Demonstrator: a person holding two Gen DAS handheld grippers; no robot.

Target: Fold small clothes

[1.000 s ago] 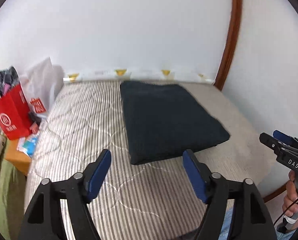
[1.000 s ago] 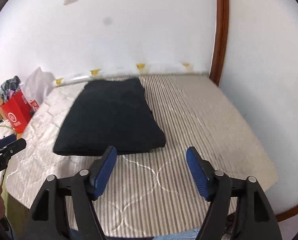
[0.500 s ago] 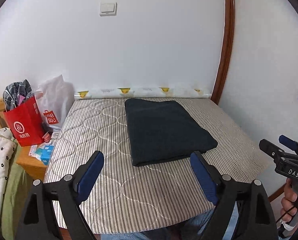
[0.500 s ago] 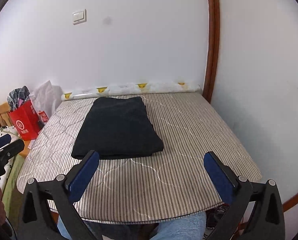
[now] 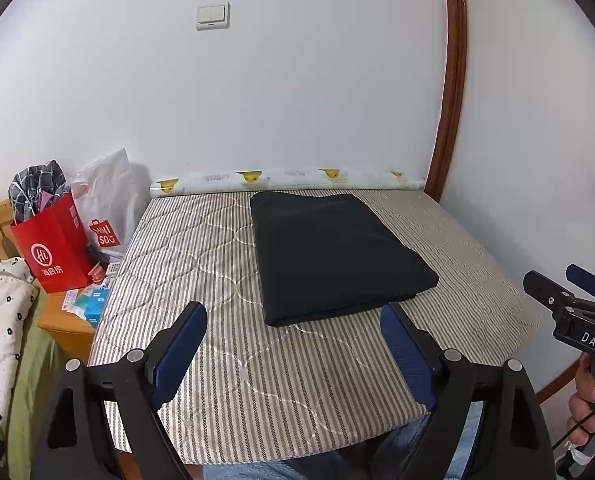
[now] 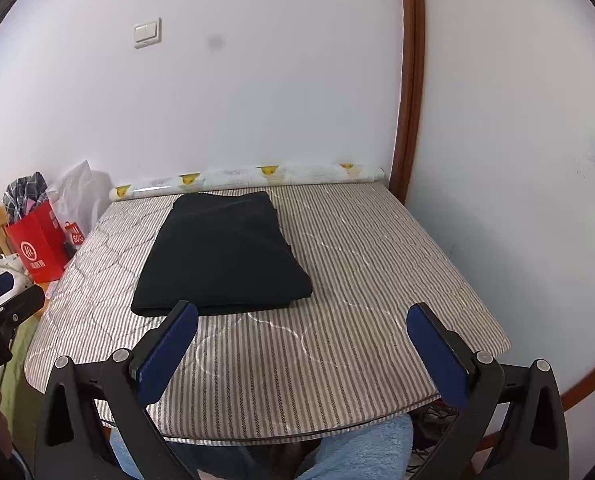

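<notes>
1. Striped grey-and-white quilted mattress pad (image 5: 225,272) is filling the lower half of both views, running from 6 o'clock up to the white wall.
2. Folded black fabric garment (image 5: 333,256) is lying flat on it as a tidy rectangle, sitting around 12 to 1 o'clock of the left gripper, near the far edge by the rolled white duck-print sheet (image 5: 289,179). In the right wrist view the garment (image 6: 221,256) is sitting at 11 o'clock.
3. Left gripper (image 5: 293,348) is hanging over the near edge of the pad, blue-padded jaws spread wide, having just been opening; nothing between them.
4. Right gripper (image 6: 303,348) is showing jaws at their widest, also just been opening, empty, apart from the garment.
5. Red paper shopping bag (image 5: 55,254) and white plastic bag (image 5: 109,200) are sitting off the pad at 9 o'clock; not involved.
6. Step in hand, my read: this fold is looking done and released, edges stacked squarely. No unfolded item is showing on the pad.
7. Next move is probably calling for either clearing this piece aside or fetching another one. If a further fold is wanted, both claws need to be pinching the near corners together, lifting evenly so layers aren't sliding.
</notes>
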